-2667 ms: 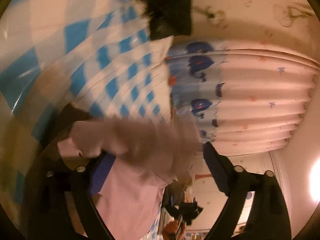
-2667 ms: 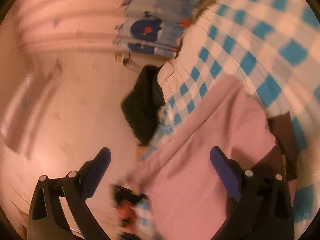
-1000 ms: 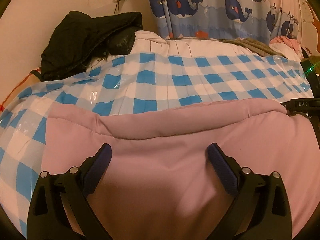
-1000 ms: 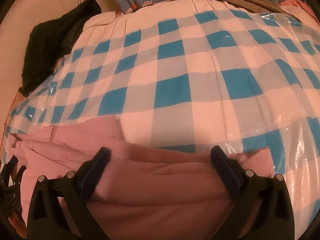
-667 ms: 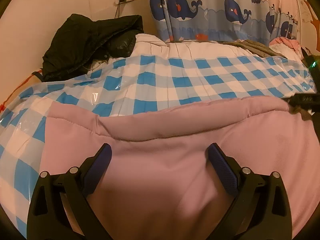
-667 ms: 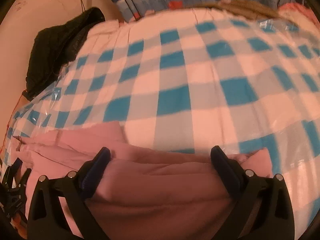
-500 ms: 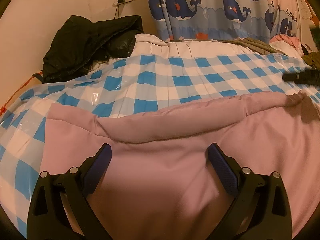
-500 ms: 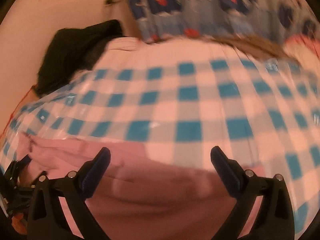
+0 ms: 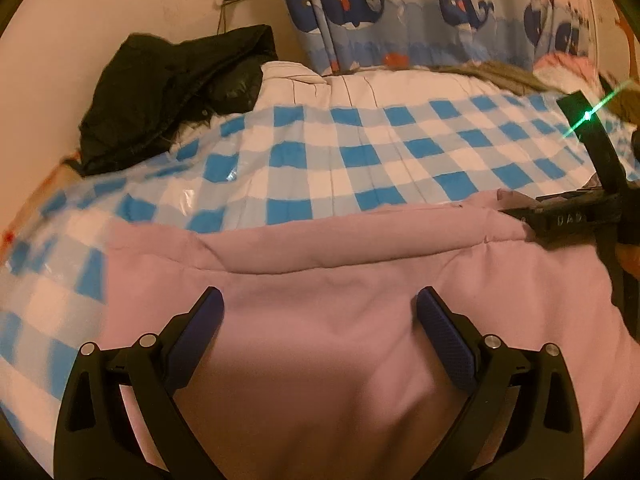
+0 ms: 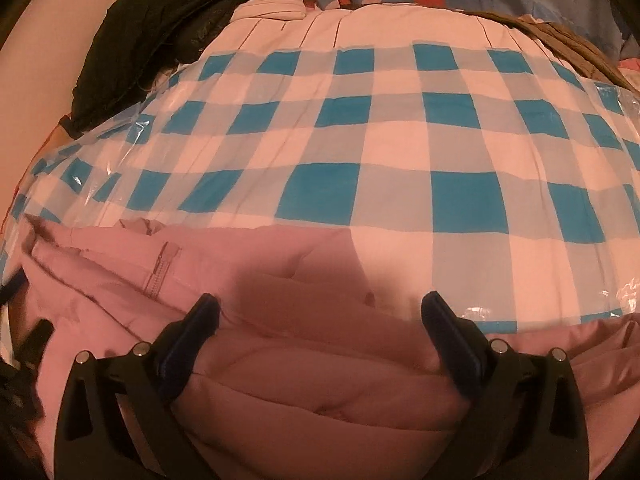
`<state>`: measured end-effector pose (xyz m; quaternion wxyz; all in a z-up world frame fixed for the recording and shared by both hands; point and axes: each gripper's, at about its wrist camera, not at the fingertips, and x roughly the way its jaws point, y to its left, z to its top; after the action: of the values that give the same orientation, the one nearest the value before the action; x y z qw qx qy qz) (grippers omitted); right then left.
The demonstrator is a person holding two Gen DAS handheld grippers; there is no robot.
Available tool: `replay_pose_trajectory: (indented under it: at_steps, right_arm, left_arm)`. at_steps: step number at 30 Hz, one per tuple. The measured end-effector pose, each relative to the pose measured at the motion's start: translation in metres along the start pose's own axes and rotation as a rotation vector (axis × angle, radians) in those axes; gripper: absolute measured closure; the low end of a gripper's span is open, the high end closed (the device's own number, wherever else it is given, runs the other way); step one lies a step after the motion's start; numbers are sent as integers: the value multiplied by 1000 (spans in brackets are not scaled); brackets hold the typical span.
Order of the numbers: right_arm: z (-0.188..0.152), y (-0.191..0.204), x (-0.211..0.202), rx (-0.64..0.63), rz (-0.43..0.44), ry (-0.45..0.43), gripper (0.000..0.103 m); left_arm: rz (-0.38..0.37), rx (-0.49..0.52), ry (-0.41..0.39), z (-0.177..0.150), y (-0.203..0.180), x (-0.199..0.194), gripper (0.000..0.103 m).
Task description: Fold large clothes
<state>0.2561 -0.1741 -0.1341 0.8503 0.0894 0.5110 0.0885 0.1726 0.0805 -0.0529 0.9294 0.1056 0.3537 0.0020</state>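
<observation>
A large pink padded jacket [image 9: 320, 280] lies spread on a blue-and-white checked bed cover [image 9: 360, 160]. My left gripper [image 9: 318, 312] hovers open just above the jacket's smooth middle, nothing between its fingers. At the right edge of the left wrist view the other gripper's black body [image 9: 568, 220] rests by the jacket's far folded rim. In the right wrist view the jacket [image 10: 280, 280] shows its quilted side and a zipper [image 10: 160, 268]. My right gripper [image 10: 320, 312] is open low over those folds.
A black coat [image 9: 172, 88] is heaped at the back left against the wall. Whale-print curtains [image 9: 420, 12] hang behind the bed. Brown and pink clothes [image 9: 520, 72] lie at the back right. Shiny plastic film [image 10: 612, 292] covers the checked cloth [image 10: 400, 140].
The jacket came down from mid-air and now lies flat on the bed. Over the last second the right gripper lifted away and came back down at the jacket's right rim.
</observation>
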Motion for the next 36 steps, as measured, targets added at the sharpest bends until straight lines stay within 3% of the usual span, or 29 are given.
replay_pose_trajectory:
  at_steps: [2, 4, 5, 7, 9, 12, 14, 15, 16, 18, 21, 27, 30, 32, 34, 36]
  right_arm:
    - [0, -1, 0, 2, 4, -5, 7]
    - [0, 1, -2, 3, 7, -8, 7]
    - [1, 0, -4, 9, 19, -8, 7]
    - [8, -4, -14, 32, 55, -22, 7]
    - [15, -5, -45, 43, 42, -114, 7]
    - [25, -6, -87, -16, -101, -208, 7]
    - [24, -21, -86, -58, -250, -198, 7]
    - [20, -32, -78, -44, -285, -178, 7]
    - [13, -52, -62, 11, -285, -129, 7]
    - [1, -94, -30, 192, -137, -17, 7]
    - [0, -117, -24, 302, -54, -21, 7]
    - [-3, -129, -37, 361, 76, -75, 7]
    - [-13, -122, -112, 359, 56, -264, 7]
    - [-33, -109, -153, 292, 18, -314, 7]
    - [-58, -99, -169, 217, -53, -308, 7]
    - [-89, -105, -148, 200, -123, -204, 7]
  left_arm:
    - [100, 77, -53, 12, 2, -10, 10]
    - [139, 88, -31, 18, 12, 1, 9]
    - [111, 53, 27, 19, 22, 16, 9]
    - [-36, -87, 162, 7, 46, 59, 7]
    - [-79, -135, 180, -4, 54, 70, 7]
    - [-96, -148, 182, -8, 57, 73, 7]
    - [-129, -171, 199, -10, 61, 78, 7]
    - [-143, -182, 205, -11, 63, 79, 7]
    - [-168, -202, 210, -12, 66, 81, 7]
    - [-187, -215, 204, -12, 64, 82, 7]
    - [-198, -225, 207, -13, 64, 86, 7]
    - [-188, -219, 210, -16, 62, 93, 6]
    - [-159, -204, 207, -17, 60, 90, 6]
    - [-124, -186, 199, -16, 58, 86, 6]
    - [-100, -174, 189, -16, 56, 81, 6]
    - [-89, -172, 173, -17, 55, 75, 6]
